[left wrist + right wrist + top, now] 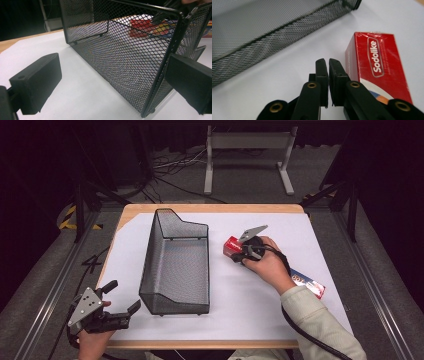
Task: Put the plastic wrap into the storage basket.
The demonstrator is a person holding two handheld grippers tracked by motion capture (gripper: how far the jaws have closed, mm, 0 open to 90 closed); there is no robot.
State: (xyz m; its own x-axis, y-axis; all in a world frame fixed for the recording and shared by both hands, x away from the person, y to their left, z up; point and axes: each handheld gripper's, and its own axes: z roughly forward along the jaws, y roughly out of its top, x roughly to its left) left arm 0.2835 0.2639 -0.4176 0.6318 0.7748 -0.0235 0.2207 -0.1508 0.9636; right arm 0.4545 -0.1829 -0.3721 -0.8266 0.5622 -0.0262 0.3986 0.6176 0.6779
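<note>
Nearest the camera, the left hand-held gripper (122,298) rests at the table's (260,315) front left corner with its jaws spread wide and nothing between them. It points at the near corner of the black wire-mesh basket (175,265), probably waiting to steady it. That basket stands lengthwise on the white sheet, with nothing lying in it.

Across the table, the right hand-held gripper (328,62) has its jaws almost together, a thin slit between them, and grips nothing. The red Sodalike box (377,67) lies flat on the sheet just beside those jaws, on their right in the right gripper view and well apart from the basket's wall. I judge the box is meant for the basket. A second printed box (309,283) lies partly under the right forearm.
</note>
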